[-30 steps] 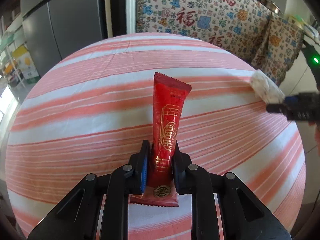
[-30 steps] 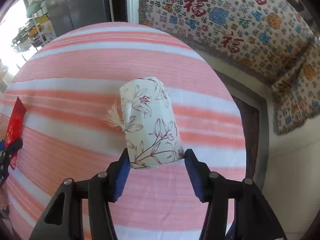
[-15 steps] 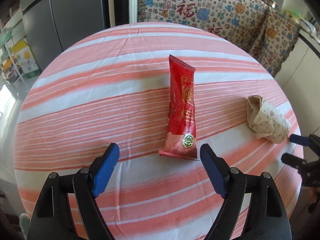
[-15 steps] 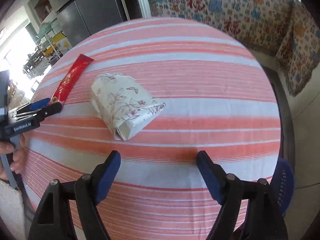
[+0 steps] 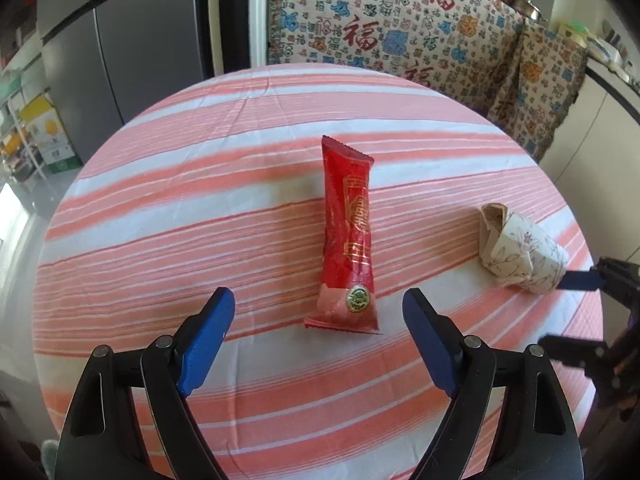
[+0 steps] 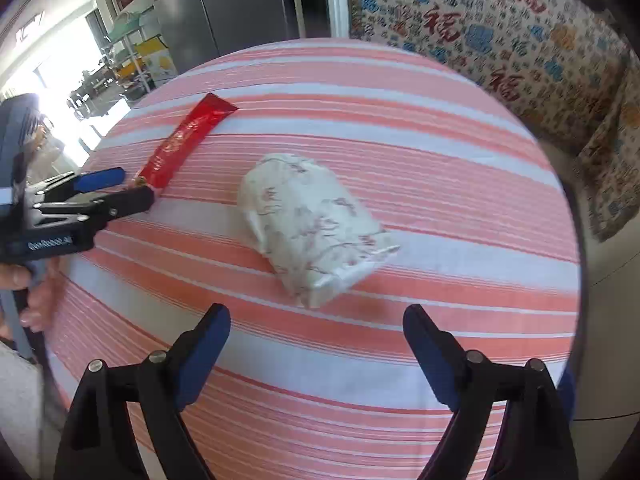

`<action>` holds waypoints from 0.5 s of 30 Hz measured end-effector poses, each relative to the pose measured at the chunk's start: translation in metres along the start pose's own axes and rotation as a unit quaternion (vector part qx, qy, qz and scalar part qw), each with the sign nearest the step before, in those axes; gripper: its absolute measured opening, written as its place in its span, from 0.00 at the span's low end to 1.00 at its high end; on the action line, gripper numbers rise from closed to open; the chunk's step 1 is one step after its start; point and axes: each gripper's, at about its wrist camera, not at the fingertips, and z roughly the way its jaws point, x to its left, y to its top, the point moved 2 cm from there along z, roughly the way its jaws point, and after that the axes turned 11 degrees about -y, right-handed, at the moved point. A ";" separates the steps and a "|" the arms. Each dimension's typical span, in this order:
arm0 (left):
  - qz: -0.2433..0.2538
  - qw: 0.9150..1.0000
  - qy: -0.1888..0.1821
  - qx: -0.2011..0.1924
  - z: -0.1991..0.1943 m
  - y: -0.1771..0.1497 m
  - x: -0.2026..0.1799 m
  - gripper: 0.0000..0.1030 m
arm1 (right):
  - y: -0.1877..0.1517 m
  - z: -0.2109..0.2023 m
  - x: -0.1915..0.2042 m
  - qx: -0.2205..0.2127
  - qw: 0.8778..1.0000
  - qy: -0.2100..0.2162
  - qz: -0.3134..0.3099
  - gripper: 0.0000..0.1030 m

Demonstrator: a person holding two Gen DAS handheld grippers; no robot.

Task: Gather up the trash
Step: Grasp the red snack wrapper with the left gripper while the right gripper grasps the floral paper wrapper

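Observation:
A long red snack wrapper (image 5: 348, 232) lies flat on the round striped table (image 5: 200, 220). My left gripper (image 5: 318, 299) stands open just in front of its near end, not touching it. A crumpled floral paper packet (image 5: 520, 252) lies to the right of the wrapper. In the right wrist view the packet (image 6: 312, 228) rests ahead of my right gripper (image 6: 317, 312), whose jaws are opening with nothing between them. The wrapper (image 6: 186, 140) and the left gripper (image 6: 128, 188) show at the left there. The right gripper (image 5: 572, 314) sits at the right edge of the left wrist view.
A dark fridge (image 5: 120, 40) stands behind the table on the left. Furniture under a patterned cloth (image 5: 400, 32) runs along the back and right. Shelves with boxes (image 5: 40, 128) are at far left. A person's hand (image 6: 36, 296) holds the left gripper.
Both grippers let go: the wrapper and the packet now lie on the table. Both grippers drew back from them with jaws spread wide.

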 end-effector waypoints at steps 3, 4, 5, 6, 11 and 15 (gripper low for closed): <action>-0.021 1.000 -0.005 -0.010 -0.007 0.002 0.011 0.84 | 0.000 -0.006 0.026 -0.017 0.993 0.113 -0.004 0.86; -0.028 0.999 -0.009 -0.011 -0.007 0.002 0.016 0.84 | -0.002 -0.011 0.031 -0.021 0.989 0.146 0.001 0.86; -0.033 0.999 -0.014 -0.010 -0.007 0.003 0.018 0.84 | -0.004 -0.016 0.034 -0.023 0.985 0.169 0.004 0.86; -0.034 0.999 -0.021 -0.009 -0.007 0.003 0.019 0.84 | -0.006 -0.022 0.034 -0.024 0.984 0.178 0.004 0.86; -0.002 0.999 -0.037 0.003 0.005 0.007 0.001 0.84 | -0.008 -0.049 0.014 -0.062 0.997 0.031 -0.033 0.86; 0.012 1.000 -0.026 0.010 0.019 0.016 -0.009 0.78 | 0.023 -0.027 -0.008 -0.032 0.999 -0.008 -0.038 0.87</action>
